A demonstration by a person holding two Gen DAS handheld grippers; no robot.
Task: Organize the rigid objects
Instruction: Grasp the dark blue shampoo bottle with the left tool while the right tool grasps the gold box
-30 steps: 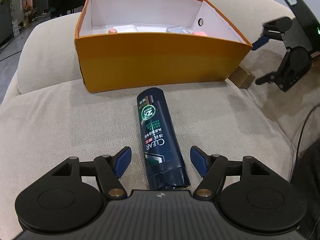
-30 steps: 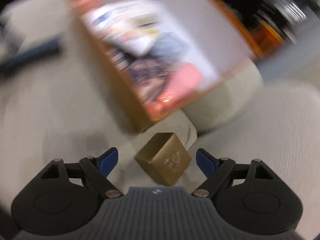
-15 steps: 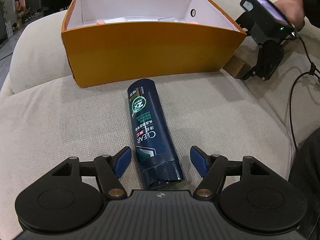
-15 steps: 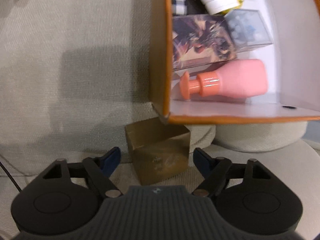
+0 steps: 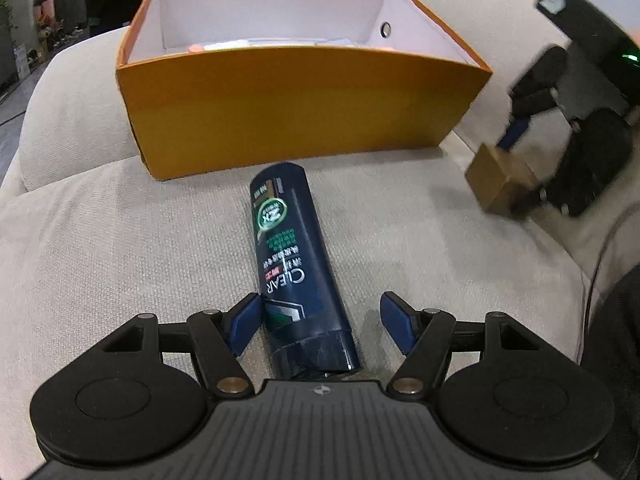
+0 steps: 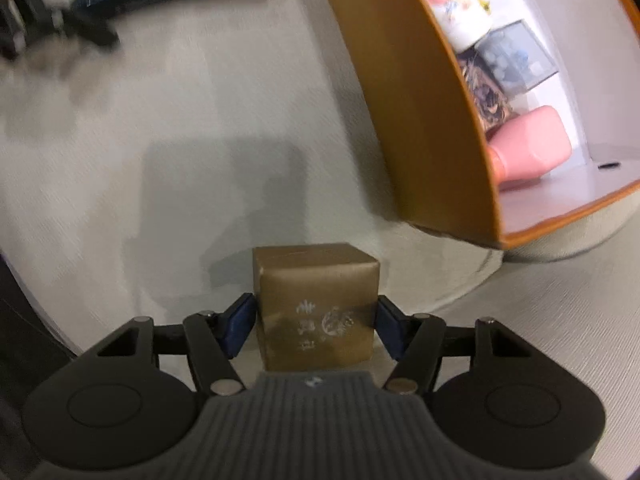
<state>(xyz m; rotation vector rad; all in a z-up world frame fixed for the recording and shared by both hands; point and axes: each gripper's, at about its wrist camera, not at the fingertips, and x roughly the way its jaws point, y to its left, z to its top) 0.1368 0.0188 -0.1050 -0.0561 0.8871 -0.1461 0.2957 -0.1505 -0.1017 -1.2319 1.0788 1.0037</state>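
A dark blue shampoo bottle (image 5: 288, 264) lies on the beige sofa cushion, cap end toward me. My left gripper (image 5: 320, 320) stands open around that cap end; the left pad is close to the bottle and the right pad is well clear. A small gold box (image 6: 316, 288) sits between the blue pads of my right gripper (image 6: 316, 320), whose jaws are closing and press on both its sides. In the left wrist view the gold box (image 5: 498, 184) hangs in the right gripper (image 5: 524, 168), right of the orange box (image 5: 296, 100).
The open orange box (image 6: 420, 100) holds a pink bottle (image 6: 532, 148), a white tube and small printed boxes. Sofa back cushions rise behind and right of it. A dark cable runs along the right edge of the seat.
My right gripper dropped over the gold box by the orange box's corner, closed on its sides and drew it away from the corner. The left gripper stayed around the bottle.
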